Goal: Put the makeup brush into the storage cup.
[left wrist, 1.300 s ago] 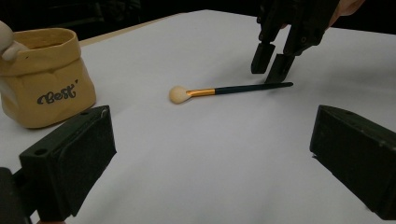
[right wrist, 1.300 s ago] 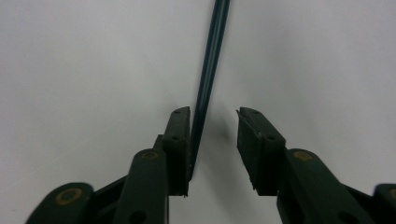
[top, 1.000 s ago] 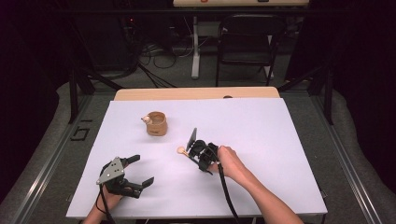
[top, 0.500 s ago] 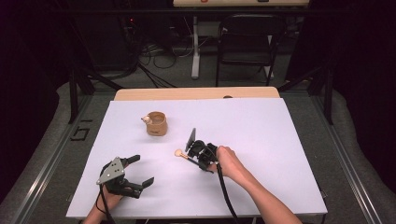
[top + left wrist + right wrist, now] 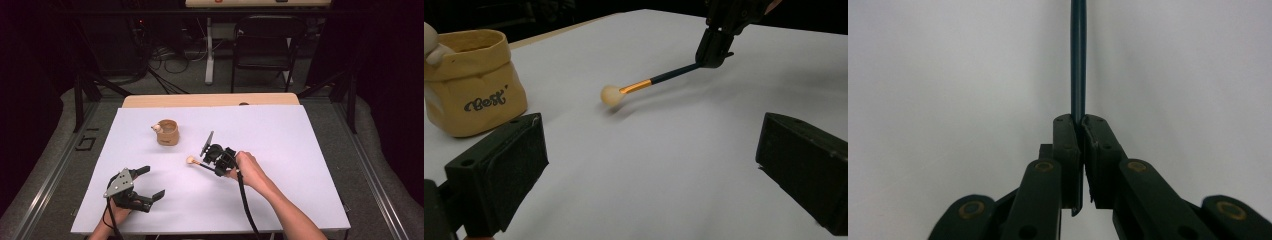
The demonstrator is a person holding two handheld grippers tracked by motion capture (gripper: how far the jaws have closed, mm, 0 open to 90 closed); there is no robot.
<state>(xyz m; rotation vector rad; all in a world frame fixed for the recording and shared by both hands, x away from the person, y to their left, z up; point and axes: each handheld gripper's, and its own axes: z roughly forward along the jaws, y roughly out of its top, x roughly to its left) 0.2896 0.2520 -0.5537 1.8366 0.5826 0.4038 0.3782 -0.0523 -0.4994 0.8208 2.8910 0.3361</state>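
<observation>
Your right gripper (image 5: 209,165) clenches the brush (image 5: 196,162) handle right of the pouch (image 5: 167,132); handle end hidden. Left gripper (image 5: 152,182) hangs released.

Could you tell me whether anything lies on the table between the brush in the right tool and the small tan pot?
Nothing visible does. The right tool is shut on the brush, whose pale round tip points toward the tan pot. Between tip and pot lies only bare white table. The left tool rests open near the front edge, off that path.
</observation>
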